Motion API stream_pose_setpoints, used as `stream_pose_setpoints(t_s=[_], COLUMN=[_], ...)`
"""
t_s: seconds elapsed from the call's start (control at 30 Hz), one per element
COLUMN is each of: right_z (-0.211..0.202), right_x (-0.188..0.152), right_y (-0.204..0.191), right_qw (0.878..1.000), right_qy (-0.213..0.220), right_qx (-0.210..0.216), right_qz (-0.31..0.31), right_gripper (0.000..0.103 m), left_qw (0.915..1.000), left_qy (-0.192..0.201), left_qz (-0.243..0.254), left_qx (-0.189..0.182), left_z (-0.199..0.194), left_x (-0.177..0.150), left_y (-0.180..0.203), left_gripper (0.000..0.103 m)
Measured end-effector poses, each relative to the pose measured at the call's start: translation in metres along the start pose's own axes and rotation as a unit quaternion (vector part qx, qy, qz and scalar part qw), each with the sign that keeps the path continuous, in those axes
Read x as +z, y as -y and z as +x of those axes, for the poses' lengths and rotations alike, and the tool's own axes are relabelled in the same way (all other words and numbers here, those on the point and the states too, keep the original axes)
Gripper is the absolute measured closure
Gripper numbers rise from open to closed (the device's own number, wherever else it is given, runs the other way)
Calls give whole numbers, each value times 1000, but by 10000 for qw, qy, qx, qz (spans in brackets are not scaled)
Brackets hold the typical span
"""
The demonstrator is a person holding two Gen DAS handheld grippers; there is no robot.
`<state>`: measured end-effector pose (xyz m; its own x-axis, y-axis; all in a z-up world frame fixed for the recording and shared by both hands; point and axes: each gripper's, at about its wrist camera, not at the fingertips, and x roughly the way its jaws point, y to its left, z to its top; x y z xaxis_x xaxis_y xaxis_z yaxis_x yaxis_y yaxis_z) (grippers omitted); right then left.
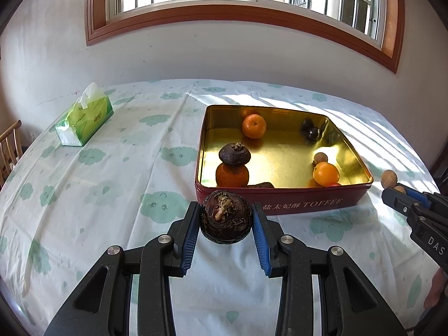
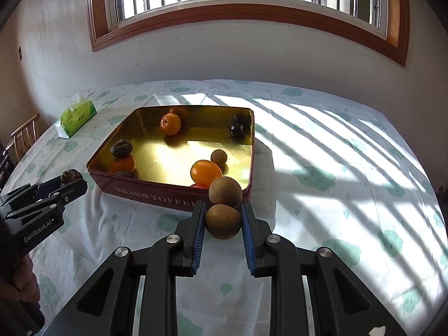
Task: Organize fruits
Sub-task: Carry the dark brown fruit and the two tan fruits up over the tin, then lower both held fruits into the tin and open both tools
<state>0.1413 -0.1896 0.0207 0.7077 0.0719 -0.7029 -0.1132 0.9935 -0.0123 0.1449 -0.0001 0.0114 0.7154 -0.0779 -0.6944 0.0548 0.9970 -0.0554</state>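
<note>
The left gripper (image 1: 226, 218) is clamping its blue pads on a dark, wrinkled brown fruit (image 1: 226, 218), holding it clear of the table (image 1: 98, 196) just short of the near wall of the red tin (image 1: 280, 204). The right gripper (image 2: 223, 221) is squeezing a pair of round tan longans (image 2: 223, 221), one sitting between the pads and the second (image 2: 225, 191) riding on top of it, in front of the tin's near right corner. Inside the gold-lined tin, an orange (image 1: 254, 126) is lying near the far wall, a small dark fruit (image 1: 313, 133) is sitting in the far right corner, another orange (image 1: 325, 172) and a tan longan (image 1: 320, 158) are resting by the right wall, and a wrinkled dark fruit (image 1: 234, 154) is perching on an orange (image 1: 232, 175) at the near left corner. A green tissue box (image 1: 84, 120) is standing near the table's far left edge. Sunlight is striping the cloth on the right side.
</note>
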Motion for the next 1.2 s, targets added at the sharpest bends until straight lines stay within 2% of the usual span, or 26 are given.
stream_pose_setpoints(t_s=[0.6,1.2], right_z=[17,53], right_x=[29,47], right_y=[-5,-7], right_qw=[10000,9997], right_qy=[5,-142], right_qx=[75,184], right_qz=[-62,-83], right_gripper=[81,81], left_qw=[9999,9989], left_qy=[-31,-257], left_qz=[90,343], left_qx=[-91,-181], left_z=[21,62], left_x=[33,46], left_y=[7,12], left_gripper=[65,65])
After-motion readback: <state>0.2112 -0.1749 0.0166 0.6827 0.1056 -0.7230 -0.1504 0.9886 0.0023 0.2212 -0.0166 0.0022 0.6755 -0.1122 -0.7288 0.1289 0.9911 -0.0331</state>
